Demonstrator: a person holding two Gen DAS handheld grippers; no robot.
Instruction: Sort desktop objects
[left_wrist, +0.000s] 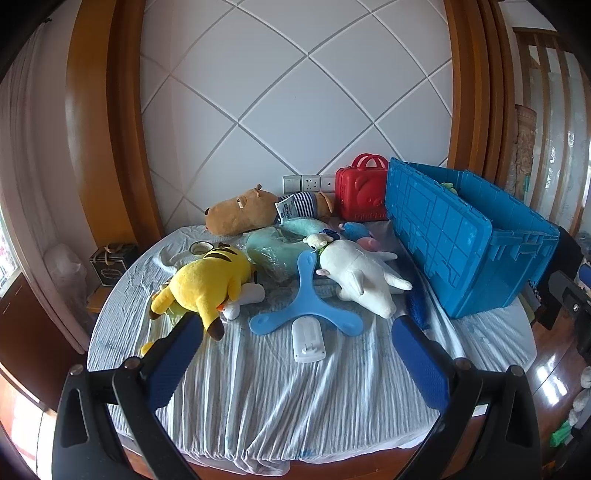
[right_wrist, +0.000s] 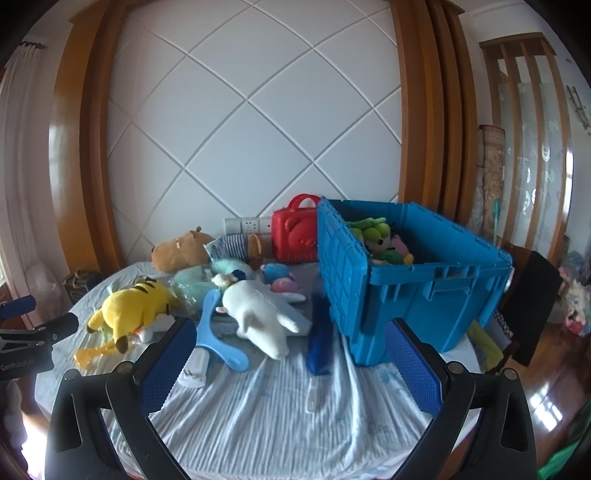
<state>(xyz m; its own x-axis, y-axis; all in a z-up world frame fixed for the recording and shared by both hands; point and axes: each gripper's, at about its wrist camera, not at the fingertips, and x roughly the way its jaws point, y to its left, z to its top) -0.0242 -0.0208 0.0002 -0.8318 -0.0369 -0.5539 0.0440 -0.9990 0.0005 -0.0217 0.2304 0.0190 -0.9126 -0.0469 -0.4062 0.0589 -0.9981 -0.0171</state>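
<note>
Blue crate (right_wrist: 417, 295) sits at right of table (left_wrist: 258, 398), hinged lid hanging open on its left side; I see green and pink plush (right_wrist: 380, 240) inside. Yellow plush (left_wrist: 207, 284), white plush (left_wrist: 362, 277), blue three-armed toy (left_wrist: 306, 306) and white plug adapter (left_wrist: 308, 339) lie on striped cloth left of crate. Brown capybara plush (left_wrist: 240, 214) and red case (left_wrist: 360, 195) at back by wall. My left gripper (left_wrist: 295, 354) fingers apart, holding nothing. My right gripper (right_wrist: 291, 354) fingers apart, holding nothing.
</note>
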